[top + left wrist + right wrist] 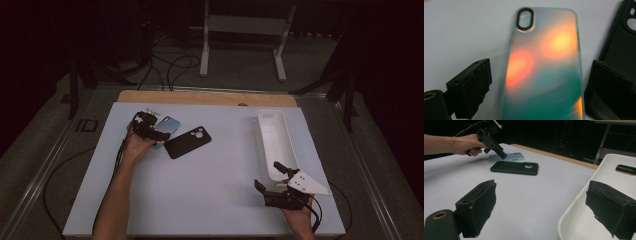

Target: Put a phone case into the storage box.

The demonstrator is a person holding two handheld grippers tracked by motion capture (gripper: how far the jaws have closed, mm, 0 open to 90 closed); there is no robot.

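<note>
The left claw (156, 135) hangs right over the iridescent, teal-to-orange glossy phone case (544, 67), which lies flat and face down on the white-topped bench (200, 185) at its far left, well away from the person's right side. In the left gripper view the case runs straight up the picture between the two black jaws, its oval camera cut-out at the far end – so its long axis points away along the claw's line of sight, and the jaws straddle its two long edges. They stand spread, wider than the case, with a strip of bare bench showing between the left pad and the case's left edge; no pad presses on it yet, as far as I can judge. Just beside it, on its right, lies the matte black rubbery phone case (188, 142), close enough that the right jaw stands over its edge in the left gripper view; that narrow gap is where the coming pinch could go wrong, by catching the black case too. The right claw (272, 181) rests spread and empty at the near right of the bench, by the near end of the long white plastic tray (281, 150) – far from both cases, so the left hand (136, 146) is plainly the nearer one for this pick.
</note>
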